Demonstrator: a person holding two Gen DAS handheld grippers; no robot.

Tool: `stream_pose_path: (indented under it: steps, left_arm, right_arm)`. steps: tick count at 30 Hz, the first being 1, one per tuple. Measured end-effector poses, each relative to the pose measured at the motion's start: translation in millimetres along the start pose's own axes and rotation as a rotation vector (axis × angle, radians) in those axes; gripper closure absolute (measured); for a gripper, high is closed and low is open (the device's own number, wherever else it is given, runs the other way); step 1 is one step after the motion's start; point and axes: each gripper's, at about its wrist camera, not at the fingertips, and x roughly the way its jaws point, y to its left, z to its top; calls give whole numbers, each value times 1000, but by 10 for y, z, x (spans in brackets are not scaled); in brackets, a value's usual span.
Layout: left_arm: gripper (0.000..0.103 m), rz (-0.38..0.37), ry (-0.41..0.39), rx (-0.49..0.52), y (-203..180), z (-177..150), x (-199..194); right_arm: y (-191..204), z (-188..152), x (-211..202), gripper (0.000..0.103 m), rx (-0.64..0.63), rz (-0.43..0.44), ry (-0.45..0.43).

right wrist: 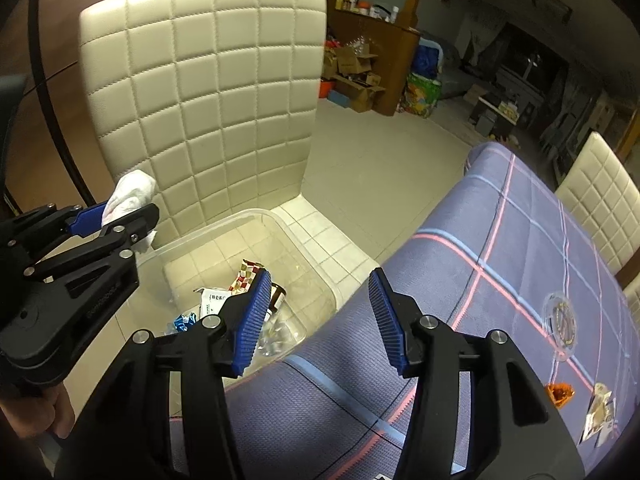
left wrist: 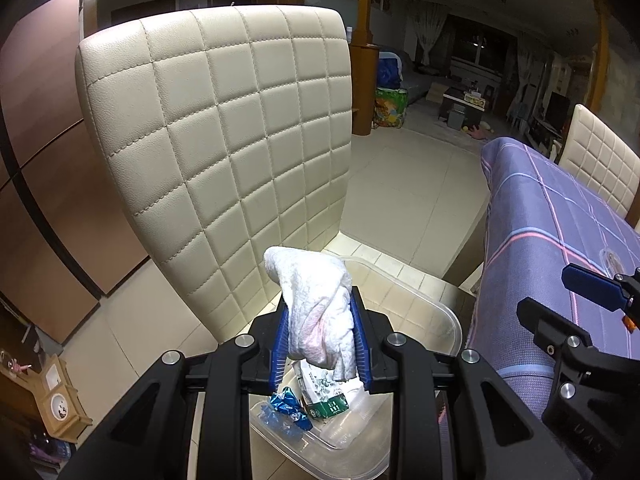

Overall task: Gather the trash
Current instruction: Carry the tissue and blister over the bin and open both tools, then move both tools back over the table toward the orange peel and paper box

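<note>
My left gripper [left wrist: 320, 312] is shut on a crumpled white tissue [left wrist: 316, 304] and holds it over a clear plastic bin [left wrist: 448, 320] that stands on a cream chair seat. The bin [right wrist: 240, 220] holds several wrappers, among them a blue foil one [left wrist: 290, 404] and a small green carton [left wrist: 328, 404]. From the right wrist view the left gripper [right wrist: 120, 216] shows at the left with the tissue [right wrist: 128, 196]. My right gripper [right wrist: 320, 308] is open and empty above the table edge, beside the bin.
A cream quilted chair back [left wrist: 216, 128] stands behind the bin. The table has a purple plaid cloth [right wrist: 500, 272]. On it lie a clear round lid [right wrist: 562, 320], an orange wrapper [right wrist: 560, 392] and a pale wrapper [right wrist: 598, 412]. A second chair [right wrist: 600, 200] stands at the far right.
</note>
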Motion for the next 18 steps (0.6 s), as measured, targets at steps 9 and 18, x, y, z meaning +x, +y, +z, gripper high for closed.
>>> stream_pose_path:
  steps: [9,18]
  left_arm:
    - [75,-31,17,22,-125,-22,31]
    - [74,-71,37,32,-263,-10,73]
  right_arm:
    - [-88,-114,-40,50,15,-11,7]
    - [-266,-224,-138,41,47,-46,4]
